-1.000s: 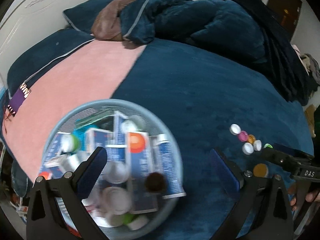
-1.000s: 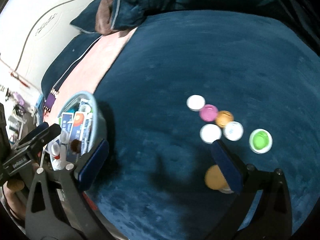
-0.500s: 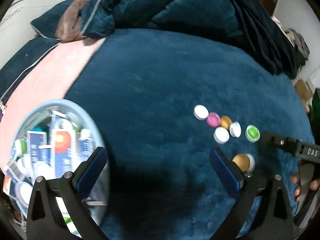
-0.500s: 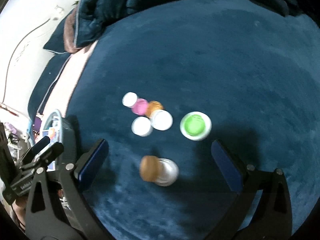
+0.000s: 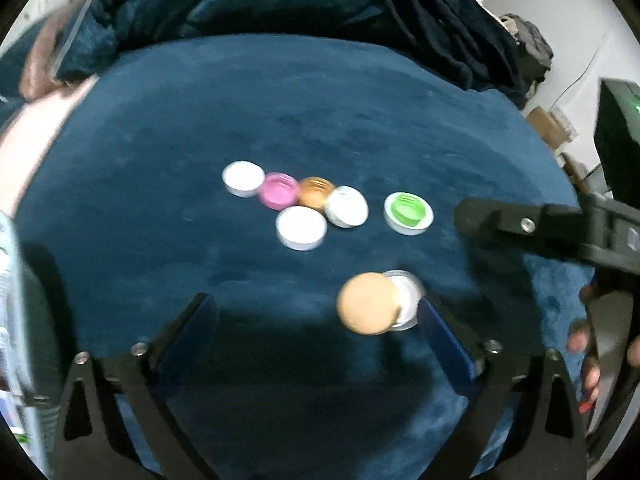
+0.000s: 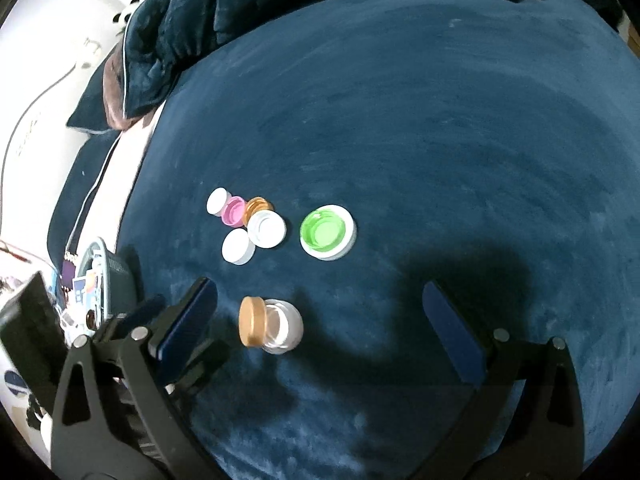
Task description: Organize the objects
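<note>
Several bottle caps lie in a cluster on the dark blue blanket (image 5: 360, 120): white caps (image 5: 301, 227), a pink cap (image 5: 279, 191) and an orange cap (image 5: 316, 191). A green-lined cap (image 5: 409, 208) (image 6: 327, 232) lies apart to their right. Nearer me, a small clear jar (image 6: 284, 328) with a tan lid (image 5: 366, 308) lies on its side. My left gripper (image 5: 316, 340) hovers over the blanket with its jaws closing, nothing pressed between them, and the jar just ahead of its right fingertip. My right gripper (image 6: 320, 330) is open, with the jar ahead near its left finger.
A round basket (image 6: 100, 264) full of boxes sits at the bed's left edge. A heaped dark duvet (image 5: 280, 0) lies at the back, with pink sheet (image 5: 28, 140) to the left. A black device (image 5: 616, 128) stands off the bed's right side. A hand (image 5: 588, 364) holds the right gripper.
The left view swung from the basket rightward onto the caps and came lower. The right gripper shifted right and closer, so the jar now lies between its fingers rather than behind one.
</note>
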Available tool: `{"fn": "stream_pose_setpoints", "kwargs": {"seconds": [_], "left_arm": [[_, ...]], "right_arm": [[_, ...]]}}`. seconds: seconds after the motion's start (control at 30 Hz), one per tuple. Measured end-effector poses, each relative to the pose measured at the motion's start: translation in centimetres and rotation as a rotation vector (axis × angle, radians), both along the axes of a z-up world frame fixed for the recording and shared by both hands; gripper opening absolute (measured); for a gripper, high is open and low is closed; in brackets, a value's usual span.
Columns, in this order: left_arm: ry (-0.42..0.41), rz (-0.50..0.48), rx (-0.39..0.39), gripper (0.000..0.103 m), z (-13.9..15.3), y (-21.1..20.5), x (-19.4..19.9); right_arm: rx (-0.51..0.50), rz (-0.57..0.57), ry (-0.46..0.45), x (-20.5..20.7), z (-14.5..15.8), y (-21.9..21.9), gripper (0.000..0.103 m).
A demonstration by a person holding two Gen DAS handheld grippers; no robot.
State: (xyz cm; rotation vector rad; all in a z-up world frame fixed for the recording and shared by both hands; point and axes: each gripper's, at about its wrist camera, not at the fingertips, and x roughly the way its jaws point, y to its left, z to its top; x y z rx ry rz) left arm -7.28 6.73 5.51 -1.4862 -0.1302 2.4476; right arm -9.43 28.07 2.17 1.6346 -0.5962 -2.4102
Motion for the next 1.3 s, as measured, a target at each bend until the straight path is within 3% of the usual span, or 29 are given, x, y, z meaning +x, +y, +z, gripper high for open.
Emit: {"fn": "stream_pose_setpoints", "kwargs": {"seconds": [0.07, 0.17, 0.2, 0.23, 0.43, 0.63, 0.77, 0.87, 1.1, 1.3], "left_arm": [[-0.034, 0.005, 0.062, 0.095, -1.0, 0.1, -0.5], [-0.081, 0.005, 0.162, 0.079, -2.3, 0.1, -1.1], [-0.093, -0.001, 0.182, 0.067, -2.8, 0.3, -1.2], [-0.096, -0.006, 0.185, 0.041, -3.0, 0.3, -1.2], [-0.054, 0.052, 0.124, 0.041, -1.6, -1.1, -0.3], [-0.082, 0.142, -0.089, 0.041, -2.8, -3.5, 0.1], [-0.100, 0.152, -0.063, 0.042, -3.6, -4.4, 0.1], [-0.100, 0.138, -0.046, 0.052, -3.9, -4.3, 0.0], [-0.083, 0.101, -0.025, 0.071, -4.4, -3.6, 0.0], [-0.078, 0.088, -0.033, 0.072, -3.9, -3.7, 0.4]], "right_arm": [[-0.014, -0.020, -0.001, 0.6, -0.2, 0.5, 0.103], [-0.038, -0.058, -0.014, 1.5, -0.8, 1.2, 0.103], [-0.044, -0.067, -0.023, 1.8, -1.1, 1.4, 0.103], [-0.045, -0.073, -0.032, 1.9, -1.4, 1.6, 0.103], [-0.026, -0.063, -0.038, 2.0, -1.9, 1.6, 0.103], [0.002, -0.027, -0.030, 1.9, -1.9, 0.5, 0.103], [0.108, 0.046, -0.002, 2.0, -1.7, -1.4, 0.103], [0.171, 0.029, 0.021, 1.8, -1.5, -1.1, 0.103], [0.186, -0.033, 0.022, -0.3, -2.3, -0.5, 0.103], [0.203, 0.000, 0.047, -2.2, -2.4, -2.6, 0.103]]}}
